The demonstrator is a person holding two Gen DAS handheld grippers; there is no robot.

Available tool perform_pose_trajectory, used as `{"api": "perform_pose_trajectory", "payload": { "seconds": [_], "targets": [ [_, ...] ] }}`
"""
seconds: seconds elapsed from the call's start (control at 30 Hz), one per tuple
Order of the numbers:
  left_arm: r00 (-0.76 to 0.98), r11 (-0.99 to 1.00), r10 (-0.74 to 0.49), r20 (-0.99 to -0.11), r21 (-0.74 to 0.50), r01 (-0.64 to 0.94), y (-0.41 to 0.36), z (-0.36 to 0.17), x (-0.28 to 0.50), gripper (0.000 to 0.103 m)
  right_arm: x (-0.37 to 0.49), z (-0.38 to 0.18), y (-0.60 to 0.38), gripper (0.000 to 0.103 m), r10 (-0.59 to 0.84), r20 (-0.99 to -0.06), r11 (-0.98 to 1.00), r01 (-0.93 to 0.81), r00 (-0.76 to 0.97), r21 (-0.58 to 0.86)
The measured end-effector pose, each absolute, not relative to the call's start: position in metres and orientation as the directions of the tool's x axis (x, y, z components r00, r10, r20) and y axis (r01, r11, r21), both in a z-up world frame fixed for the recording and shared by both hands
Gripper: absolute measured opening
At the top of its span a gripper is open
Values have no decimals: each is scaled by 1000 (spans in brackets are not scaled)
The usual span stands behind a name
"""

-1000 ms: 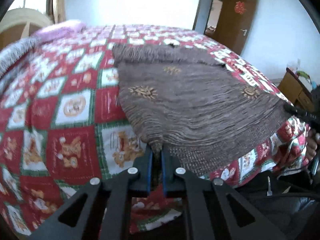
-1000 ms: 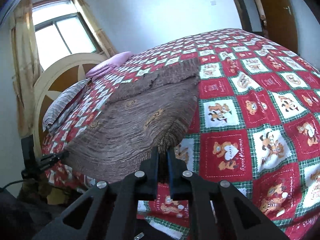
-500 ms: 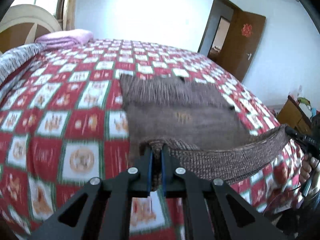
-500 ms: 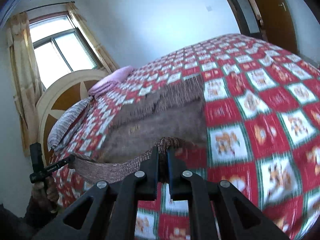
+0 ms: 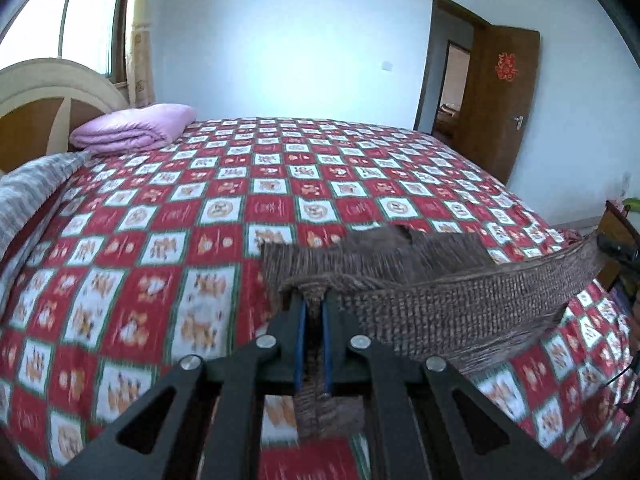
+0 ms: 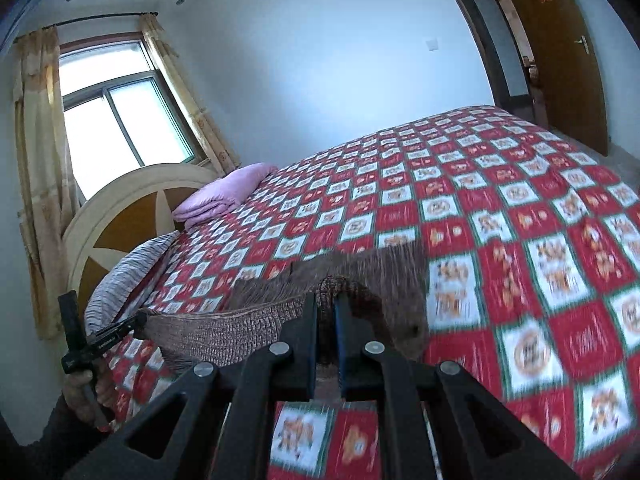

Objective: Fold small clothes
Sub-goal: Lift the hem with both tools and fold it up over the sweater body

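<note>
1. The brown knit garment (image 5: 460,304) lay on the bed (image 5: 200,216), near its front edge; its ribbed hem was lifted clear and stretched in a band between the two grippers, while its far fringed part still rested on the red checked bedspread (image 6: 520,240).
2. The step in hand looked like carrying the hem over toward the far edge to fold the garment in half. To do it well, both corners would need to travel together at equal height, the hem kept taut enough not to sag, and then be laid square on the far edge before either grip was let go.
3. The left gripper (image 5: 314,312) was clenched on one hem corner; knit fabric showed bunched between its blue pads (image 5: 301,344).
4. The right gripper (image 6: 326,312) was likewise clamped on the other corner, with cloth pinched between its fingers.
5. In the right wrist view the left gripper appeared at the far left, held in a hand (image 6: 86,392), the hem running to its tip.
6. Beyond lay a folded pink quilt (image 5: 132,128), a grey striped pillow (image 6: 128,276), the headboard (image 6: 132,216), the window (image 6: 120,120) and a brown door (image 5: 500,100).
</note>
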State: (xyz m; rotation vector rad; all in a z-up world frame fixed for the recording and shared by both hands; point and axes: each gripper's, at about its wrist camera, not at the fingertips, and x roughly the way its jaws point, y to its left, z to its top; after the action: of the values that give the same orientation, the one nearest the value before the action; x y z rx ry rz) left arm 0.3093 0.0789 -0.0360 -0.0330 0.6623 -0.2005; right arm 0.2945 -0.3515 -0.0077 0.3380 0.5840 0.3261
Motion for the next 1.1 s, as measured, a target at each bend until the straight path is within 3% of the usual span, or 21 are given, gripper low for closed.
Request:
{"api": "perform_pose_trajectory", "payload": {
  "seconds": [0.17,0.37,0.5,0.53,0.57,0.6,0.63,0.7,0.9,1.1],
  "targets": [
    [747,986,-148,-648,-39,162,64,-55,367,7,354,-26,-352,7,368,-532,904,-159,763,397],
    [673,991,-73,-736,25,135,53,-115,430,8,432,-80,-348,7,332,-633,920,-93,699,380],
    [621,997,-2,-784,45,60,56,-151,445,16,483,-136,-344,8,306,-724,937,-58,618,345],
    [620,998,-13,-785,24,52,59,-151,440,16,494,-149,-341,12,255,-765,957,-39,591,288],
    [626,998,-20,-780,19,56,60,-148,433,20,496,-154,-339,31,228,-784,966,-35,578,255],
    [638,998,-12,-770,34,60,60,-143,422,31,496,-157,-337,45,205,-794,974,-35,572,225],
    [656,996,-2,-755,59,71,58,-139,410,38,489,-156,-336,66,193,-789,978,-46,583,205],
    [684,988,17,-729,116,99,54,-135,391,76,473,-152,-331,69,185,-782,982,-91,595,163],
    [678,935,112,-727,309,177,30,-156,394,81,446,-166,-303,69,77,-834,971,-231,547,-62],
    [706,906,302,-640,422,-5,33,-139,460,81,510,-137,-296,69,-13,-784,973,-172,621,-152]
  ]
}}
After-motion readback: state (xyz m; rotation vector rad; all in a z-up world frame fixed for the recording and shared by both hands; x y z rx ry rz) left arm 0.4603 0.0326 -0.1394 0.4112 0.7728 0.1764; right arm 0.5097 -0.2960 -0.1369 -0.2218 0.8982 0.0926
